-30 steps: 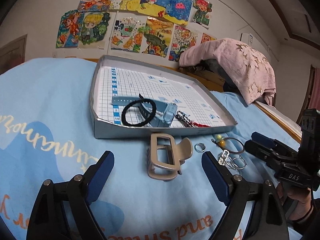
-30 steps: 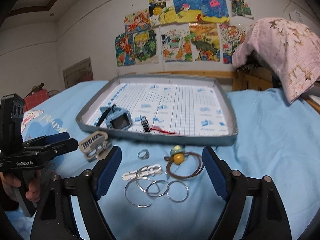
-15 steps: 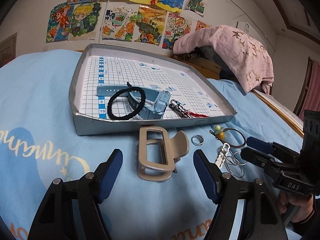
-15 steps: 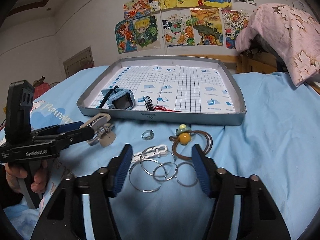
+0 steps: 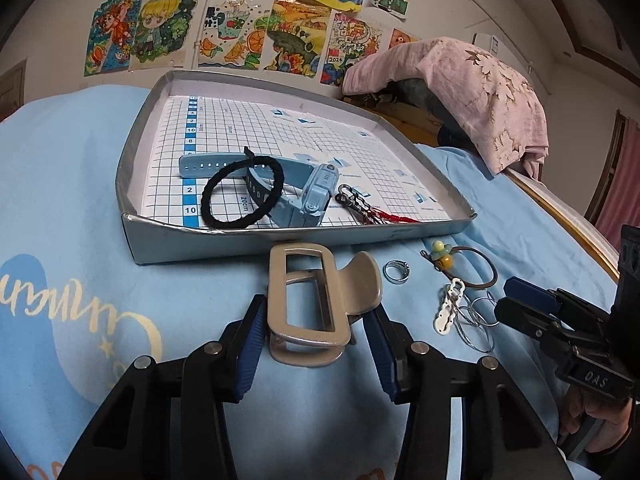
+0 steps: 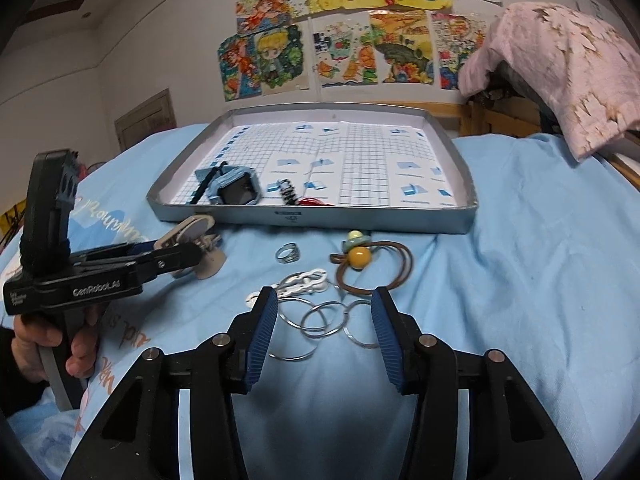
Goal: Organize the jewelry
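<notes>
A beige hair claw clip [image 5: 304, 320] lies on the blue bed sheet just in front of the grey tray [image 5: 200, 244]. My left gripper [image 5: 315, 306] is closing on it, and both pads touch its sides. Several linked silver rings [image 6: 320, 318] lie flat on the sheet beside a white clasp [image 6: 304, 282]. My right gripper [image 6: 324, 294] straddles these rings with its jaws closing; the pads reach the outer rings without pinching them. Inside the tray lie a blue watch [image 5: 316, 192], a black hair tie [image 5: 212, 192] and a red-corded keychain [image 5: 360, 208].
A small silver ring [image 6: 287, 253] and a brown hair tie with yellow and green beads [image 6: 358, 258] rest between the rings and the tray. A pink cloth [image 6: 560, 72] drapes over furniture at the right. A hand [image 6: 76, 348] holds the left gripper's handle.
Both grippers' jaws have narrowed. The left one moved forward and down until the hair clip sat between its pads. The right one dipped slightly over the rings.
</notes>
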Motion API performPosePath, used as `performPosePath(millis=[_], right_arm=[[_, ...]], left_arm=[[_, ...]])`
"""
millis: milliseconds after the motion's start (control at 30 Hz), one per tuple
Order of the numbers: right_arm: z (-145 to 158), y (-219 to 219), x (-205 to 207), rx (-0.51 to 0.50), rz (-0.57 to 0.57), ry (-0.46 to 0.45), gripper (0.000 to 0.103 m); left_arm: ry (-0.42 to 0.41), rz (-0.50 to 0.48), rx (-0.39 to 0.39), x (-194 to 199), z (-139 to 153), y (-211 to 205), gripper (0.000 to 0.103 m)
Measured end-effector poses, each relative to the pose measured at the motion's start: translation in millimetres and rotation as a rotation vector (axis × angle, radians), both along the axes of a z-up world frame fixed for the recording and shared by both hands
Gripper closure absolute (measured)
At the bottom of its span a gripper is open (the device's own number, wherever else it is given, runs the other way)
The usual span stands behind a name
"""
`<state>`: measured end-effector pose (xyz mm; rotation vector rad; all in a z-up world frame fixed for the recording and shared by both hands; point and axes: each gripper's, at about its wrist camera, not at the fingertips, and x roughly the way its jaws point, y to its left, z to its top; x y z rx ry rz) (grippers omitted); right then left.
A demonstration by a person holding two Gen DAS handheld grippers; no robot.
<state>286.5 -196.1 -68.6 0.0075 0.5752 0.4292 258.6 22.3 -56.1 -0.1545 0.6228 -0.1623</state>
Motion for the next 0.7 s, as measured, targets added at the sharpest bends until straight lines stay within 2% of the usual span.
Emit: performPosePath(millis=[67, 100, 167, 233, 567, 700], right_arm=[[-0.9, -3.7, 1.2, 0.010, -0.014, 0.009, 0.060], [-1.9, -4.4, 1.8, 0.012, -0.015, 0.012, 0.066], [-4.0, -4.2, 4.6, 0.007, -0.024, 0.028, 0.072], [-6.5, -2.9, 7.0, 0.005, -0.027, 0.040, 0.072], [-14.7, -3.3, 13.9, 0.012, -0.036, 0.094, 0.096], [-13.2, -3.8, 11.6, 0.023, -0.033, 0.077, 0.099]], left_arm=[[-0.004, -0.005, 0.001, -1.2, -0.5, -0.9, 0.057], [-0.006, -0.008, 0.002, -1.8, -0.3, -1.6, 0.057], [-0.011, -0.017, 0.006, -4.1, -0.4, -3.4, 0.057], [-0.015, -0.028, 0.009, -6.2, 0.1, -5.6, 0.057], [-0.020, -0.065, 0.003, -14.0, 0.0, -9.4, 0.057], [-0.029, -0.070, -0.013, -17.8, 0.9, -6.9, 0.058]])
